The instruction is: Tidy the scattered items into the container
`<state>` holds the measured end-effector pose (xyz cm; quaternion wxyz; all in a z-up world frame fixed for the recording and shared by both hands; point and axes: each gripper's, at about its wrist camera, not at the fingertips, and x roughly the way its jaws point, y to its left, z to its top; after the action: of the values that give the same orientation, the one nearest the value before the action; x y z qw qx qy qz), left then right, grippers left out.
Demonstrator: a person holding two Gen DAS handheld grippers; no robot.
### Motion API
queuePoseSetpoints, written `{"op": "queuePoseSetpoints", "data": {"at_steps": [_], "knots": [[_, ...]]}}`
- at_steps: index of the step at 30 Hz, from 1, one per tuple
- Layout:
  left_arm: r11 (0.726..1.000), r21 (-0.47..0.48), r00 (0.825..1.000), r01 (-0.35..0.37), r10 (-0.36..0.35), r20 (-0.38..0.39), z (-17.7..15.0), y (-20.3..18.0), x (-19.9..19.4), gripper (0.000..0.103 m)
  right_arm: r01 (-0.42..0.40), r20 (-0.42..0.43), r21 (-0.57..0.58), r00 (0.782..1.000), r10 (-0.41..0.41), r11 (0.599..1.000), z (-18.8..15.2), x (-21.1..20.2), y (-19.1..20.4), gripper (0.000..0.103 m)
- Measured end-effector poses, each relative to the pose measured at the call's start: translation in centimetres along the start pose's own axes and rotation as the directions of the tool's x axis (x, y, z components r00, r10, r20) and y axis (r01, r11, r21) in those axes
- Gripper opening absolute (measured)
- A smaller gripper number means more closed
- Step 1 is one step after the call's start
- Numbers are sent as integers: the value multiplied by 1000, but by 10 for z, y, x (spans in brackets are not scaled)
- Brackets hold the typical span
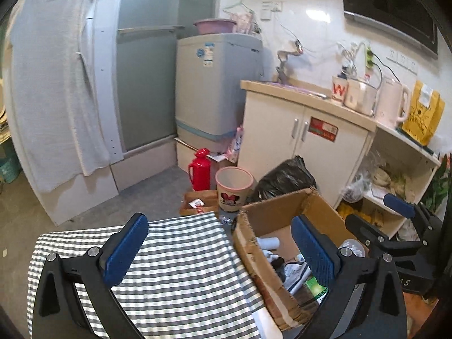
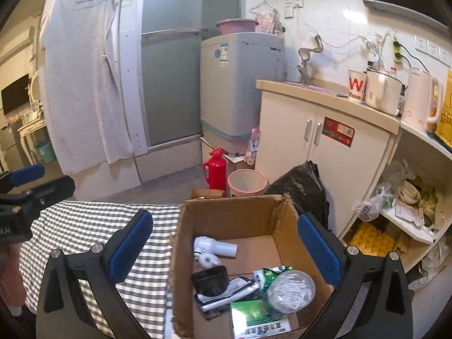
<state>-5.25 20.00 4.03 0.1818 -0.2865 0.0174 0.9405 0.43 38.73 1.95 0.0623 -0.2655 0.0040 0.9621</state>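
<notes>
A cardboard box (image 2: 234, 217) stands at the right edge of a table covered with a grey-and-white checked cloth (image 2: 93, 220). Inside lie a white hair-dryer-like device (image 2: 214, 247), a black case (image 2: 210, 279), a clear tub of cotton swabs (image 2: 291, 289), a green box (image 2: 260, 320) and a striped pouch (image 2: 228, 293). My right gripper (image 2: 226, 251) is open and empty above the box. My left gripper (image 1: 220, 251) is open and empty, over the cloth (image 1: 180, 268) and the box's left wall (image 1: 260, 265). The right gripper also shows in the left wrist view (image 1: 395, 220).
On the floor behind the table are a pink bin (image 2: 247, 182), a red thermos (image 2: 216, 168) and a black rubbish bag (image 2: 302, 186). A white cabinet (image 2: 325, 147) with a kettle (image 2: 422, 99), open shelves (image 2: 406, 217) and a washing machine (image 2: 240, 84) stand beyond.
</notes>
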Motion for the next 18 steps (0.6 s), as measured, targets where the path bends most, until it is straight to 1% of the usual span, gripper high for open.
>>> {"op": "queuePoseSetpoints", "data": {"at_steps": [3, 10, 18], "knots": [[999, -14, 1000, -30, 30, -6, -2, 14, -8, 103, -19, 9, -1, 1000, 19, 1000, 1, -4, 11, 103], [994, -43, 994, -103, 104, 22, -7, 50, -35, 103, -78, 10, -35, 997, 79, 996, 3, -8, 51, 103], [977, -108, 981, -184, 189, 44, -14, 99, -61, 103, -158, -1, -92, 987, 159, 983, 1, -7, 106, 103]]}}
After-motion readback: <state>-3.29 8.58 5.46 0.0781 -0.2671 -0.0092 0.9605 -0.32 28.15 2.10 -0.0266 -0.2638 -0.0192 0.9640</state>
